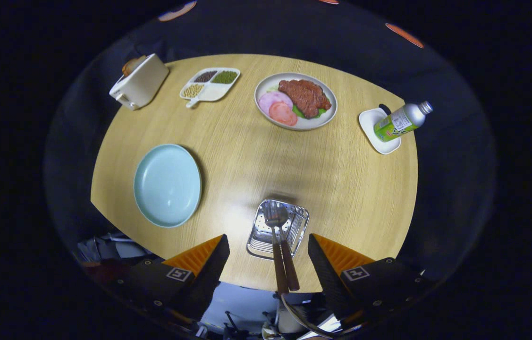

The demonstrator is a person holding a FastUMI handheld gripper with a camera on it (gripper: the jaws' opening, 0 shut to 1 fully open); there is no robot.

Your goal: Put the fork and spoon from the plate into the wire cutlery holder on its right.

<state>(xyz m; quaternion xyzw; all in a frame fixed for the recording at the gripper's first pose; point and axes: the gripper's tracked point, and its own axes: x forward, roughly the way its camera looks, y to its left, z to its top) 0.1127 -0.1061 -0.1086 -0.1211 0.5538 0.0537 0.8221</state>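
Table [247, 141]: carrying all items. Plate [167, 185]: lying bare, left of holder. Holder [277, 229]: sitting between the fingers, containing fork [274, 236] and spoon [284, 236]. Gripper [268, 255]: hanging wide apart, gripping nothing. Risk: handles are overhanging; a finger nudge could be tipping them out.

Matt wood-grain table [247, 141], shiny wire holder [294, 231]

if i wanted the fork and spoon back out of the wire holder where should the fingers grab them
By the brown handles: they stick out past the near rim of the wire cutlery holder, side by side between the open gripper fingers. The heads lie inside the holder. Come from the near side, along the handles, and close across both. Probably one squeeze takes the pair.
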